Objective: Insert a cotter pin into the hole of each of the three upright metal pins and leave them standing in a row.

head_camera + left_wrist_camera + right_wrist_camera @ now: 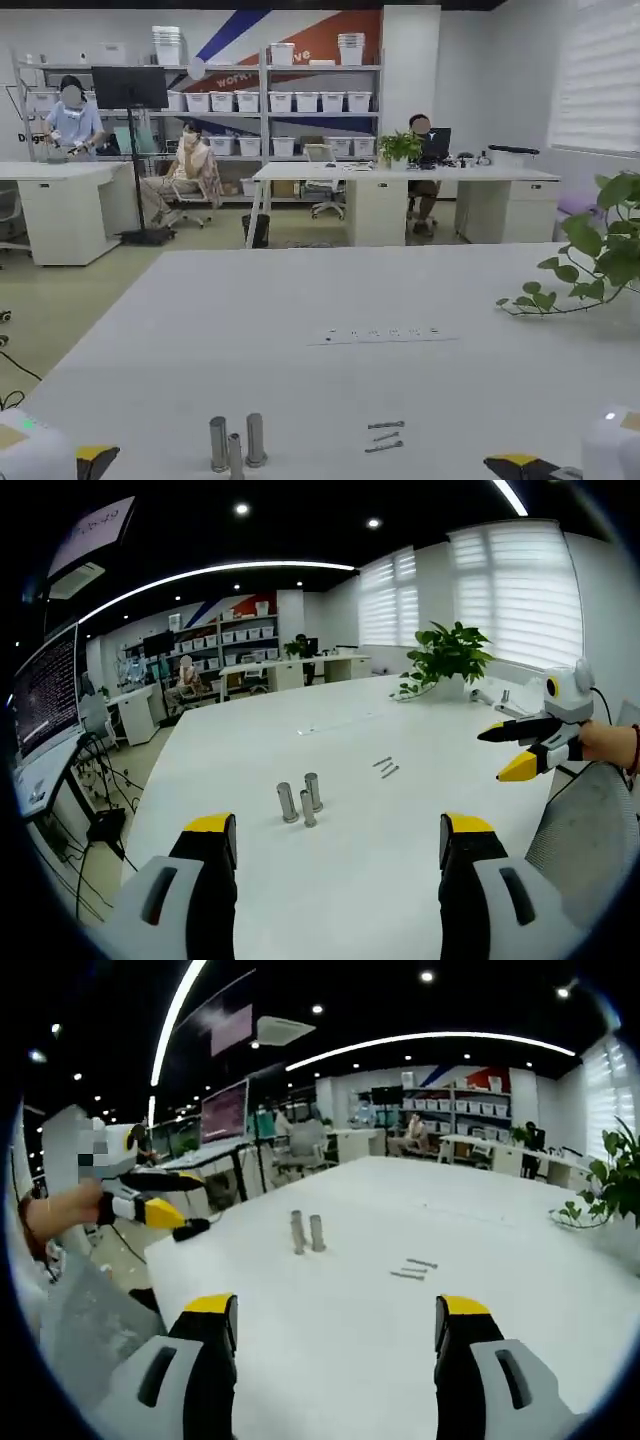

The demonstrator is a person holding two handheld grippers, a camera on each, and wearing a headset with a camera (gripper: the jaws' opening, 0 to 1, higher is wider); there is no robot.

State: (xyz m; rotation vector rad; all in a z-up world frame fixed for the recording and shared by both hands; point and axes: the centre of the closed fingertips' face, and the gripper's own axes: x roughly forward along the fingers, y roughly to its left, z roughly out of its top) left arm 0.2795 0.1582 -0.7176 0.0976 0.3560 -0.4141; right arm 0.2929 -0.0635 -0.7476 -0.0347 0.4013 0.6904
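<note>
1. While I hover over the near edge of the worktop (pixel 420 300), my left gripper (pixel 335 830) and right gripper (pixel 335 1310) both have their jaws wide, with nothing between them.
2. Three metal pins (pixel 237 445) stand upright, bunched together near that edge.
3. The cotter pins (pixel 385 437) lie flat near them, not touching.

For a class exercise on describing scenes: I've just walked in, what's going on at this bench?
A person holds a two-jaw gripper in each hand at a white workbench. The left gripper and right gripper are both open and empty. Three metal pins stand upright in a tight cluster; three cotter pins lie loose nearby, none inserted yet.
</note>
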